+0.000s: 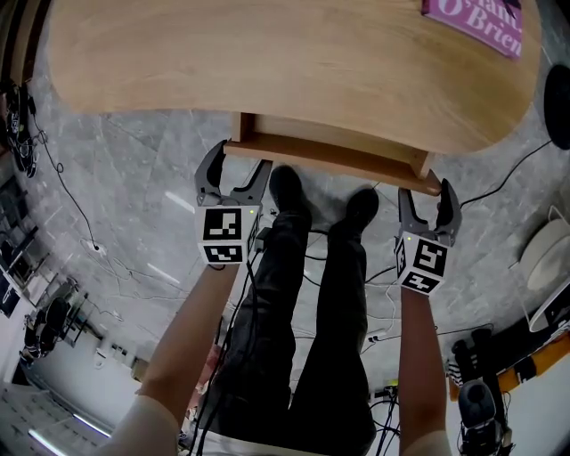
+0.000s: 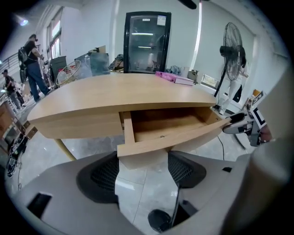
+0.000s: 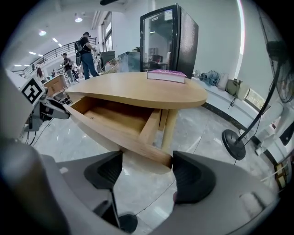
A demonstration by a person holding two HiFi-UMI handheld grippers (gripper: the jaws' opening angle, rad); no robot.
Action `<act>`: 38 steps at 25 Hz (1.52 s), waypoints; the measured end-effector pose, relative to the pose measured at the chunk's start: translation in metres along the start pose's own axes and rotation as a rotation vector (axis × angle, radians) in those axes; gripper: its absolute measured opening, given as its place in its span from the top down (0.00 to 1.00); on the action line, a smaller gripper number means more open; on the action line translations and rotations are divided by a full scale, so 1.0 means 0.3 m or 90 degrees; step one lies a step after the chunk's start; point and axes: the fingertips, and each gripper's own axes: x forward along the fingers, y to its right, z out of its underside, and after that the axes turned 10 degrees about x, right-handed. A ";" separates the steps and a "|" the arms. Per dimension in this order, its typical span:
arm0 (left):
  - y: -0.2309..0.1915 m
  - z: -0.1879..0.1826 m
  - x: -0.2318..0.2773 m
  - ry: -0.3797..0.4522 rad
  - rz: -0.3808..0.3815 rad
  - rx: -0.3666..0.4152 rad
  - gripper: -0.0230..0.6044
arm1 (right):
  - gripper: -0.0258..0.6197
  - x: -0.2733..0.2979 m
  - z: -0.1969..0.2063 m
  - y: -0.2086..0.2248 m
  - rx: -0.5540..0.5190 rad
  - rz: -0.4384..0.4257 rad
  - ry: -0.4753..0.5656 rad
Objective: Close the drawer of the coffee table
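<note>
A: Where are you?
B: My left gripper [image 1: 237,174] and right gripper [image 1: 427,199] both gape wide and hold nothing, one at each end of the drawer [image 1: 329,153], which is pulled out under the coffee table [image 1: 267,53]. I can't tell if they touch it.
A: Plan?
B: I'd push both ends evenly so it doesn't jam — cables [image 1: 76,209] litter the floor, but the book [image 1: 476,22] is well clear.
</note>
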 end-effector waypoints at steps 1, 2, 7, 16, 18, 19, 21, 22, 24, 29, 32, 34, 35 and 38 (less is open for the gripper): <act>-0.002 -0.004 0.002 0.006 -0.006 -0.006 0.44 | 0.41 0.002 -0.006 0.001 0.001 0.002 0.006; -0.004 -0.007 0.005 0.013 -0.011 -0.013 0.44 | 0.41 0.005 -0.012 0.002 0.002 0.004 0.013; -0.011 -0.039 0.036 0.048 -0.004 -0.053 0.43 | 0.39 0.029 -0.052 0.034 0.032 0.018 0.049; -0.066 -0.121 0.087 0.099 -0.054 -0.049 0.39 | 0.37 0.088 -0.131 0.055 0.061 0.015 0.104; -0.083 -0.141 0.094 0.116 -0.082 -0.043 0.36 | 0.37 0.101 -0.152 0.057 0.063 0.014 0.118; -0.090 -0.153 0.097 0.127 -0.095 -0.038 0.35 | 0.37 0.108 -0.163 0.059 0.062 0.014 0.125; -0.102 -0.172 0.106 0.147 -0.119 -0.035 0.32 | 0.37 0.122 -0.182 0.065 0.059 0.013 0.139; -0.107 -0.177 0.112 0.155 -0.130 -0.039 0.31 | 0.37 0.128 -0.191 0.068 0.056 0.012 0.146; -0.114 -0.183 0.122 0.168 -0.147 -0.051 0.29 | 0.38 0.138 -0.203 0.072 0.055 0.013 0.159; -0.131 -0.202 0.136 0.192 -0.164 -0.089 0.29 | 0.38 0.155 -0.236 0.071 0.065 0.015 0.189; -0.146 -0.215 0.144 0.204 -0.169 -0.101 0.29 | 0.38 0.167 -0.254 0.068 0.070 0.016 0.202; -0.152 -0.224 0.154 0.213 -0.172 -0.106 0.29 | 0.38 0.176 -0.265 0.069 0.071 0.018 0.210; -0.152 -0.228 0.159 0.217 -0.175 -0.109 0.29 | 0.38 0.181 -0.270 0.071 0.069 0.019 0.214; -0.152 -0.244 0.167 0.230 -0.181 -0.112 0.29 | 0.39 0.187 -0.284 0.078 0.063 0.022 0.228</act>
